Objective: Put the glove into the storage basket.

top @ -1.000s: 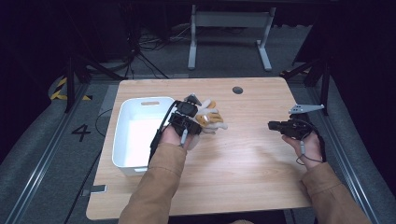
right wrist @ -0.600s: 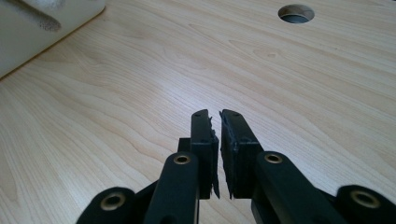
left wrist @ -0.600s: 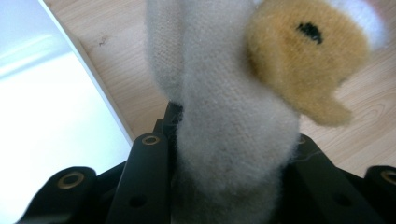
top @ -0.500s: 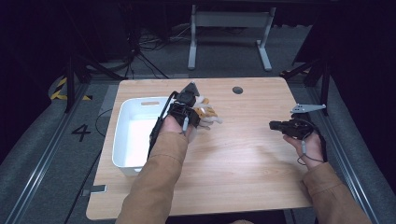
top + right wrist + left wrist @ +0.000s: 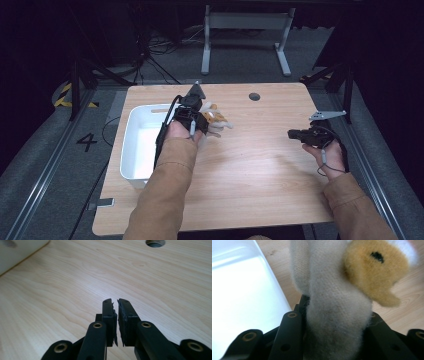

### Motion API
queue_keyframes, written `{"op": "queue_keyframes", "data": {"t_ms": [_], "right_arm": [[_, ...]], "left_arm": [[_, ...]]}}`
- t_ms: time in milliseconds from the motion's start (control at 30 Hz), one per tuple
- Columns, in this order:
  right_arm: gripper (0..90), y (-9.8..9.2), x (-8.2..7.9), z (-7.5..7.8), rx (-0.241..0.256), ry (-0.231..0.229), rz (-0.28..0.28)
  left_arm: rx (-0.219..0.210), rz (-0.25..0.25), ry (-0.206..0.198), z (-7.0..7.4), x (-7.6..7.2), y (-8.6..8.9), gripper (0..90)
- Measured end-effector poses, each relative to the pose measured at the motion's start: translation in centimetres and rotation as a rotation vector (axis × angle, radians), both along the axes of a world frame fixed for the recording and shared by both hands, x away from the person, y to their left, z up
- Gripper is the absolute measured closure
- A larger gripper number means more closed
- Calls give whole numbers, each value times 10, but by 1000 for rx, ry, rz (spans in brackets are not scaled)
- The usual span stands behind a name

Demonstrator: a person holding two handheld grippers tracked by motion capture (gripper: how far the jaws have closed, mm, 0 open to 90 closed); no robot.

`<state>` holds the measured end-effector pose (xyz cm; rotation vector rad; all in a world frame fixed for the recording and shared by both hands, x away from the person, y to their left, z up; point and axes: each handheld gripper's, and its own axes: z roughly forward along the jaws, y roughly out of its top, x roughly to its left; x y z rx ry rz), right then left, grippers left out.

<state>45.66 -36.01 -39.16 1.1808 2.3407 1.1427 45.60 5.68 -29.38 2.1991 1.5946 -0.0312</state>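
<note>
The left tool [image 5: 334, 340] grips a fuzzy cream-and-tan plush toy [image 5: 337, 302] beside the glossy white rectangular plastic bin [image 5: 137, 145] — the right tool [image 5: 117, 315], jaws closed, hovers over the pale woodgrain desk [image 5: 260, 170].

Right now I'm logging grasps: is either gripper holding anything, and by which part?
The left gripper is shut on the plush toy, clamping a grey, limb-like part. The right gripper is shut on nothing.

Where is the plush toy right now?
The plush toy is clamped in the left tongs, on the left half of the wooden table in the high view, just right of the white bin.
</note>
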Motion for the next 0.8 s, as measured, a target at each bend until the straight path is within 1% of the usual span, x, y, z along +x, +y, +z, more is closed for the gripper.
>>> {"op": "queue_keyframes", "data": {"t_ms": [33, 67, 167, 233, 333, 367, 400, 467, 600, 633, 700, 767, 800], "right_arm": [[840, -2, 3, 1, 3, 0, -16], [840, -2, 3, 1, 3, 0, -16], [842, -1, 7, 2, 9, -1, -17], [842, 2, 9, 1, 3, 1, -9], [842, 4, 10, 1, 1, -3, -4], [842, 5, 10, 0, -1, 0, -2], [842, 5, 10, 0, -2, 1, -1], [842, 5, 10, 0, -2, 2, -3], [842, 4, 10, 0, 0, 2, -2], [842, 5, 10, 0, -3, 2, -2], [842, 5, 10, 0, -3, 2, -1], [842, 5, 10, 0, -2, 3, -1], [842, 5, 10, 0, -3, 1, 1]], "left_arm": [[-10, 29, -7, 2, -1, 4, 677], [-10, 29, -7, 2, -1, 4, 676], [-12, 71, -16, 4, -2, 10, 676], [-15, 106, -30, 5, -1, 14, 678], [-11, 142, -39, 6, 0, 20, 677], [-3, 169, -40, 5, 1, 23, 678], [0, 184, -34, 4, 2, 24, 678], [1, 193, -35, 4, 2, 26, 678], [19, 238, -54, 4, 2, 34, 678], [10, 259, -58, 4, 1, 38, 678], [11, 262, -62, 5, 0, 39, 678], [14, 264, -78, 6, -3, 41, 678], [6, 264, -75, 6, -3, 43, 678]]}}
